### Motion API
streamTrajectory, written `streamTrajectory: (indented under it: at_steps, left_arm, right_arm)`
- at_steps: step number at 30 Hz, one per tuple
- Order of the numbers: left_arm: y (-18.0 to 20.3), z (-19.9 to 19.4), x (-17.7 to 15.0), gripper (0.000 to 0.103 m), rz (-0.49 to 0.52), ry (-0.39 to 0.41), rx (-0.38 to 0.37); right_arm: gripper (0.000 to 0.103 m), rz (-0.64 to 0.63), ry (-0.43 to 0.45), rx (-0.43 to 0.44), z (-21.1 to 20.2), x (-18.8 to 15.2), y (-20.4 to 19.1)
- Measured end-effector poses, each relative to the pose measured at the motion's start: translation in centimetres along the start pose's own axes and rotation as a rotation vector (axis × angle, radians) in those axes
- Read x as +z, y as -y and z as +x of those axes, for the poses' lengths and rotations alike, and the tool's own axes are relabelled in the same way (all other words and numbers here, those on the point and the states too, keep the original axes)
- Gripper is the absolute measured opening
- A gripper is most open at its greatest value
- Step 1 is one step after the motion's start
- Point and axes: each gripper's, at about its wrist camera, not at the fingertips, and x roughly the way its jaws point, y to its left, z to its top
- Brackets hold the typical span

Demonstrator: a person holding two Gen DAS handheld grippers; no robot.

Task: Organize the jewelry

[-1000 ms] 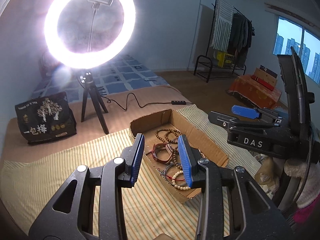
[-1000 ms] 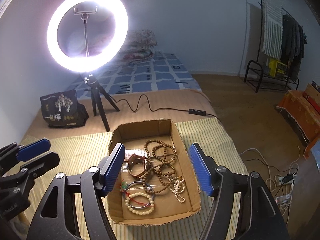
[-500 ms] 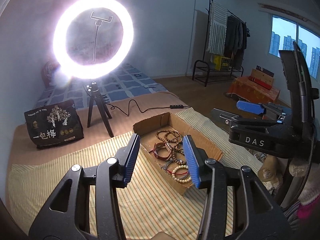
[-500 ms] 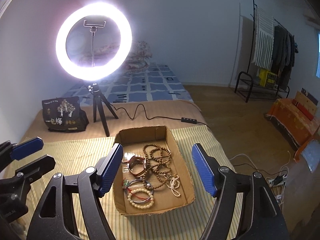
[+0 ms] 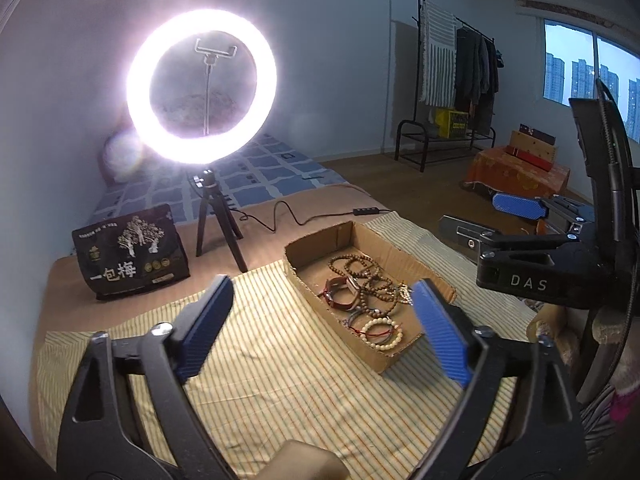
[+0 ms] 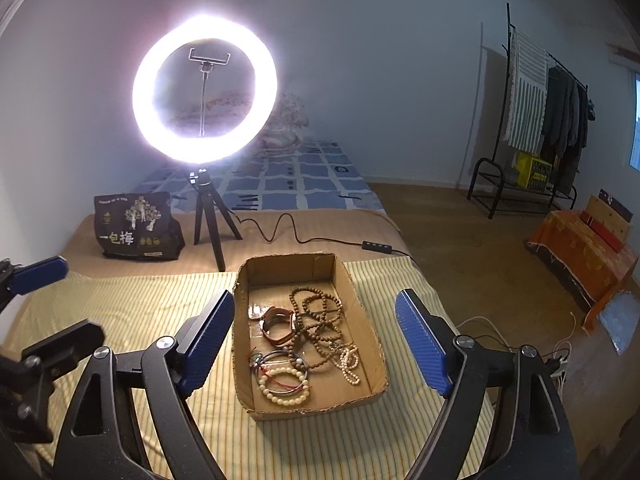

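Claws come first, low in each frame: the left claw (image 5: pixel 320 332) and the right claw (image 6: pixel 316 344) both stand with jaws opening, nothing between the pads, well above the striped cloth (image 6: pixel 132 304) on the bed.

Behind them the box (image 6: pixel 360 308) sits at the middle of the frame with all the jewelry inside. White beads (image 6: pixel 286 386) lie at the near end, the watch (image 6: pixel 276 324) in the middle, and the brown beads (image 6: pixel 320 320) stretch toward the far end.

The risk, as I judge it, is the tangle. The brown strand loops over the watch and runs into a small pale strand (image 6: pixel 348 360), so lifting one piece may drag others or tip the light box. The round beads can also slip from flat pads.

Thin bangles beside the white beads are hard to separate by eye. The ring light (image 6: pixel 204 88) at upper left glares strongly and washes out what is behind it. The person is not visible.
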Motion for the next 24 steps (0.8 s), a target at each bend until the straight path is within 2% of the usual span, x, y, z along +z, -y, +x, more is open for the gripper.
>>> streamTrajectory:
  at_steps: [4,13,24]
  left_arm:
    - [-0.18,-0.60,0.03,0.102,0.003,0.012,0.030]
    - [0.00,-0.97,-0.12,0.102,0.017,0.015,0.070]
    - [0.29,-1.00,-0.15,0.103,0.029,0.016,0.074]
  right_arm:
    - [0.083,0.001,0.004,-0.008,-0.04,-0.19,0.23]
    - [0.083,-0.009,0.000,-0.024,0.19,-0.54,-0.12]
    - [0.083,-0.006,-0.014,-0.029,0.66,-0.67,-0.20]
